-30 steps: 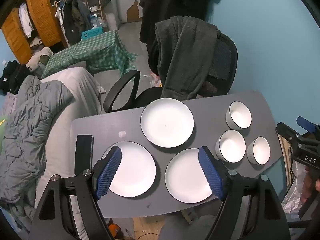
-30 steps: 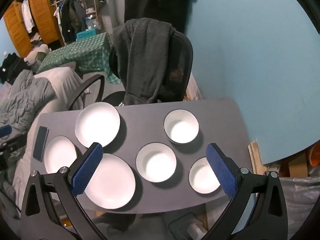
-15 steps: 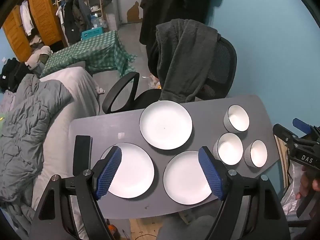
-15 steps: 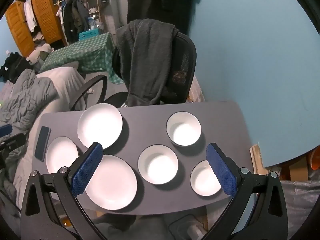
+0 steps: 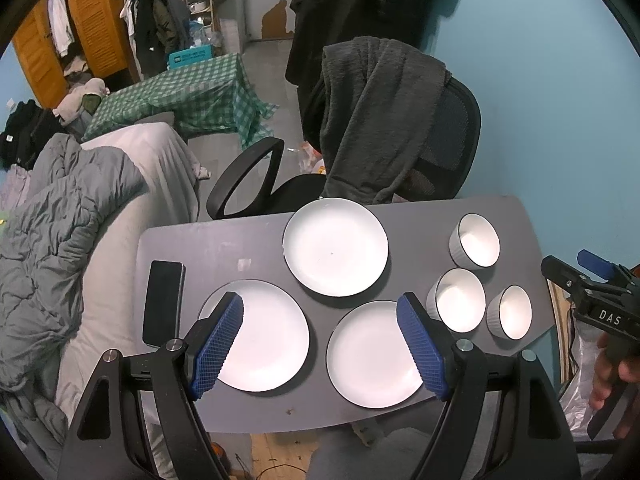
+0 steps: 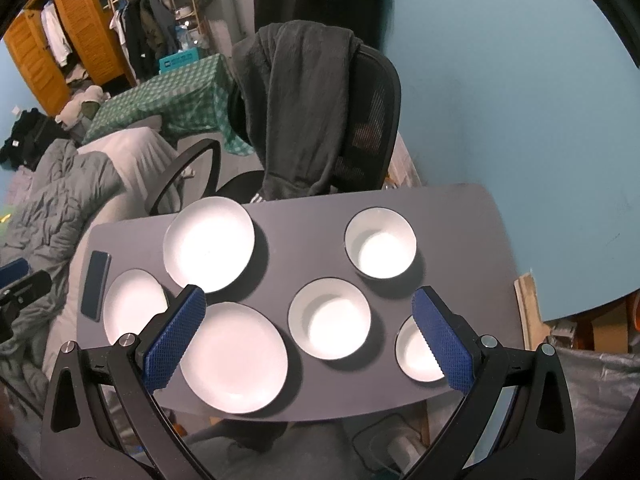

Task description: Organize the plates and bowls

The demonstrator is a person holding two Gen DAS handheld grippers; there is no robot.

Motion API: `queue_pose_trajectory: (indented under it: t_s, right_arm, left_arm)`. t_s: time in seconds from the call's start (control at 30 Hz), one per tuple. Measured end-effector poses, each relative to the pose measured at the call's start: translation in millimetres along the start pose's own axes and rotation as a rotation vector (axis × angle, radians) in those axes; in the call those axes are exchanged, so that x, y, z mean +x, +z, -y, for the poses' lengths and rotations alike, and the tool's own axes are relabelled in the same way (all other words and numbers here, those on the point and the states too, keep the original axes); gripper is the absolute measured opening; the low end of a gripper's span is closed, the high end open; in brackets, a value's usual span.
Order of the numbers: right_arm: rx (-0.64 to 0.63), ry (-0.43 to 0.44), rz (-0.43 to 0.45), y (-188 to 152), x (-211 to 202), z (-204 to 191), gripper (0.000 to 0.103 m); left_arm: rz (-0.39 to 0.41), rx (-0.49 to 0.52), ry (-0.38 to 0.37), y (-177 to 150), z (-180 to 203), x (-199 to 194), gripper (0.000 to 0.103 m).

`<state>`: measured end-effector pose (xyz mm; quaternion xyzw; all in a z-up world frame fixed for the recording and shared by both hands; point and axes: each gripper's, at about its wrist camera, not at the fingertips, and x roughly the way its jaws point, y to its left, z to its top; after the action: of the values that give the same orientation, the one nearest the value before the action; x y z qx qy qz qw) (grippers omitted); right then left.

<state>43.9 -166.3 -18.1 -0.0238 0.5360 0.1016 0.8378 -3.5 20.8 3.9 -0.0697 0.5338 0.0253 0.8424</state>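
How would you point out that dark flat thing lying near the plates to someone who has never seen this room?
Find the grey table in front of the office chair. At its end nearest the bed, beside the plate there, lies a phone. It is the only black rectangle among round white dishes.

The right hand-held gripper (image 6: 308, 338) hangs above the grey tabletop (image 6: 304, 220), its blue-padded fingers (image 6: 174, 338) spread wide with nothing between them. Three white plates lie on the left half: the far plate (image 6: 209, 243), the left plate (image 6: 134, 306) and the near plate (image 6: 236, 358), none touching. A dark phone (image 6: 95, 285) lies at the left edge, just beside the left plate. On the right half stand three white bowls, apart from one another: the far bowl (image 6: 380, 248), the middle bowl (image 6: 329, 318), and the near bowl (image 6: 416, 354), partly hidden behind the right finger. Beyond the tabletop is a black chair (image 6: 372, 120) draped with a dark garment (image 6: 304, 108).
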Motion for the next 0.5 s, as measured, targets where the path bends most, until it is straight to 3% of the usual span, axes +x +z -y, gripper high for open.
queue_pose_trajectory:
  t_s: [0.5]
  right_arm:
    - [-0.026,0.008,-0.013,5.5,7.4,-4.8,0.101]
  left_arm:
    - [0.006,-0.018,-0.001,-2.4,-9.9,1.2,0.08]
